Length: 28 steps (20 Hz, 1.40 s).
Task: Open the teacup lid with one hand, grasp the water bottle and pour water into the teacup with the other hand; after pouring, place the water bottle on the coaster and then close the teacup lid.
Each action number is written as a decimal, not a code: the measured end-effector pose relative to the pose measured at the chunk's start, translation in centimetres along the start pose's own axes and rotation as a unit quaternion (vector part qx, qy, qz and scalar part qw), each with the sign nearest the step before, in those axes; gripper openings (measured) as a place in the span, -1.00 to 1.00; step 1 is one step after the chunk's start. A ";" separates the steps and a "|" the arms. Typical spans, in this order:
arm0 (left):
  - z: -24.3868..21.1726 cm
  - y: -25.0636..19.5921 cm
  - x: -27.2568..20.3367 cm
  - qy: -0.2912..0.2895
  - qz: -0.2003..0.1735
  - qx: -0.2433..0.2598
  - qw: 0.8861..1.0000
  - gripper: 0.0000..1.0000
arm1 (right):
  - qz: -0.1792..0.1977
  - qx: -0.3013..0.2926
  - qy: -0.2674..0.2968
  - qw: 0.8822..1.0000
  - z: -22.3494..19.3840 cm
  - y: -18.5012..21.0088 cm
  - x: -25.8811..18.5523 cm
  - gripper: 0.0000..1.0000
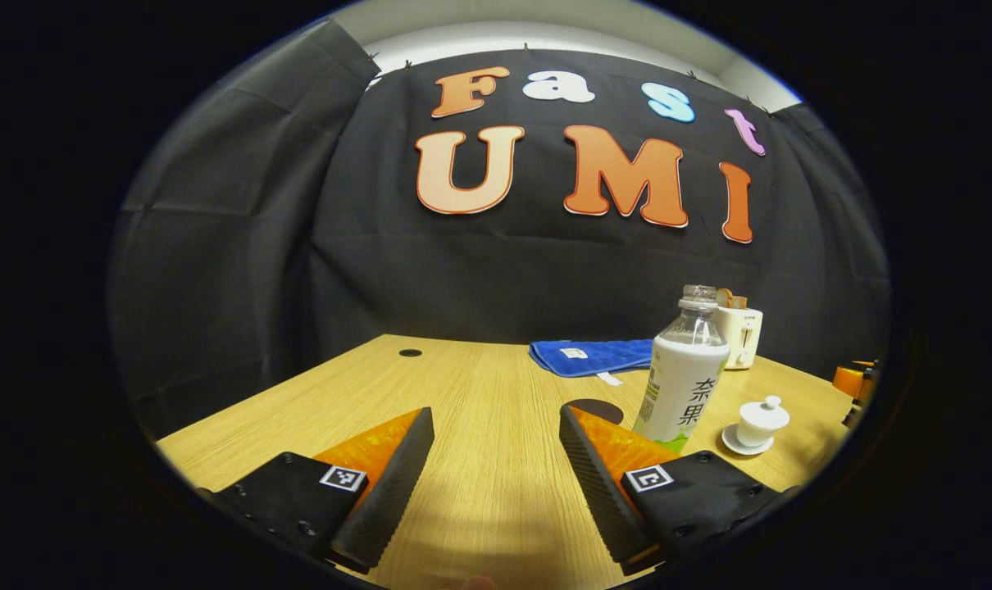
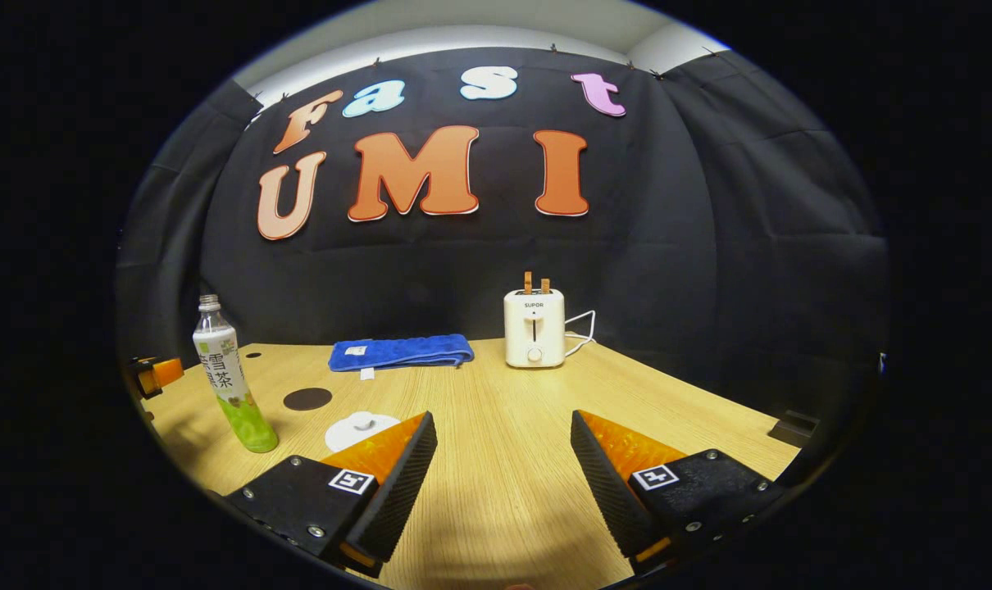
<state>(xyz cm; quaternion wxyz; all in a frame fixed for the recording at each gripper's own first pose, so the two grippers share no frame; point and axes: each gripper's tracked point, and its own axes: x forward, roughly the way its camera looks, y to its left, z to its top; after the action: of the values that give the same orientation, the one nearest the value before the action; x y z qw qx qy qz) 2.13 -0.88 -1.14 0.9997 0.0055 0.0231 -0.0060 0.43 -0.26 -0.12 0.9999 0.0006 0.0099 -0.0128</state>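
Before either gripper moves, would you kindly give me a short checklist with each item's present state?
1. Left gripper open, holding nothing: ok.
2. Right gripper open, holding nothing: ok.
3. Lid on the teacup, ready to lift: ok.
4. Bottle upright on the table: ok.
5. Bottle cap off: ok, the neck looks open.
6. Coaster bare for the bottle: ok.
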 end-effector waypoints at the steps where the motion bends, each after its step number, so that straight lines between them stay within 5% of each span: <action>1: -0.3 0.0 0.1 0.003 -0.002 -0.004 1.000 0.98 | -0.001 -0.004 0.002 1.000 -0.1 0.0 0.1 0.96; 15: -0.7 0.3 0.4 0.006 -0.009 0.000 1.000 0.97 | 0.014 -0.012 0.014 1.000 -0.3 2.4 1.2 0.96; 28: -0.6 0.0 0.6 0.011 -0.006 0.010 1.000 0.97 | 0.114 -0.035 0.053 0.991 -0.4 11.8 4.0 0.96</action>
<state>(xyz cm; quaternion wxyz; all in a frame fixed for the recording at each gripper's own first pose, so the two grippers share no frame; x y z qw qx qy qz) 2.72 -0.85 -1.72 0.9992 0.0155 0.0339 -0.0126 4.71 11.40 -0.58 0.9922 -0.0324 0.0631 0.1021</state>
